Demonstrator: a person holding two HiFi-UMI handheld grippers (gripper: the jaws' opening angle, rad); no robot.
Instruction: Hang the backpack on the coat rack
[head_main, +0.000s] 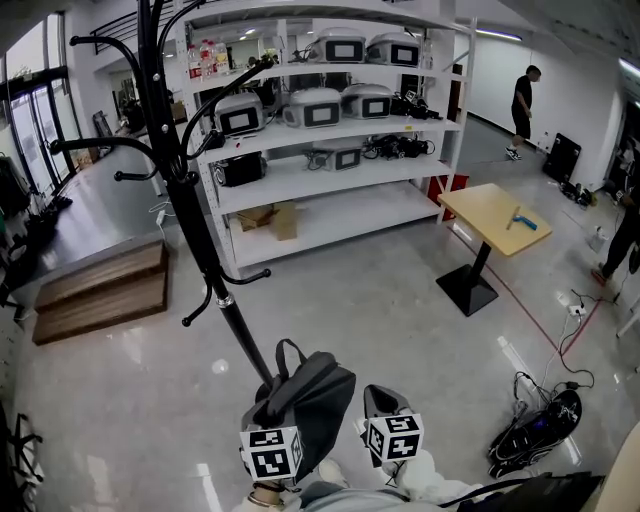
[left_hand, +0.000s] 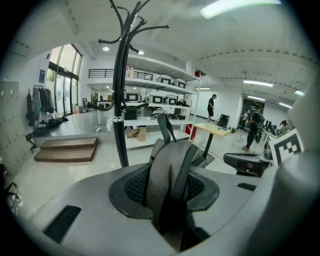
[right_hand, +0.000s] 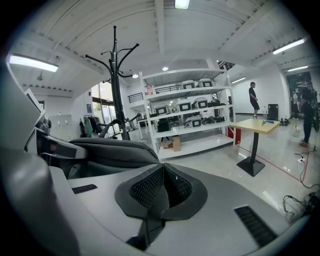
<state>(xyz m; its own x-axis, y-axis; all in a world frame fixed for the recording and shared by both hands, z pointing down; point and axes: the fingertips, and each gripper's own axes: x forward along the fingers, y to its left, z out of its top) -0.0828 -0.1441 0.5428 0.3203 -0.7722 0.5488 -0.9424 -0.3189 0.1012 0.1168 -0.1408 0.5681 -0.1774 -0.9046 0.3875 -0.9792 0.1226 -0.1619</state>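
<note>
**Left claw** (left_hand: 167, 175): closed on the padded mesh strap of the backpack (head_main: 305, 395). The backpack is held low at the person's front, with its top loop (left_hand: 166, 127) standing free. It is shut, so no contents are seen.

**Right claw** (right_hand: 162, 172): pads pressed together, with nothing plainly gripped.

**Step judged:** the carry toward the coat rack (head_main: 185, 190), whose pole runs down just behind the backpack. Hanging is not yet done. The next move calls for the backpack to be raised and its loop brought over a free hook (head_main: 203, 310).

**Dark bag** (head_main: 535, 430), on the floor at right: seemingly open, with cables beside it.

**Table** (head_main: 480, 205): one blue-handled tool (head_main: 522, 220) is carried.

**Shelving** (head_main: 330, 190): grey screen-fronted units are kept on the upper tiers. A cardboard box (head_main: 270, 218) sits on the lowest tier, contents unseen.
</note>
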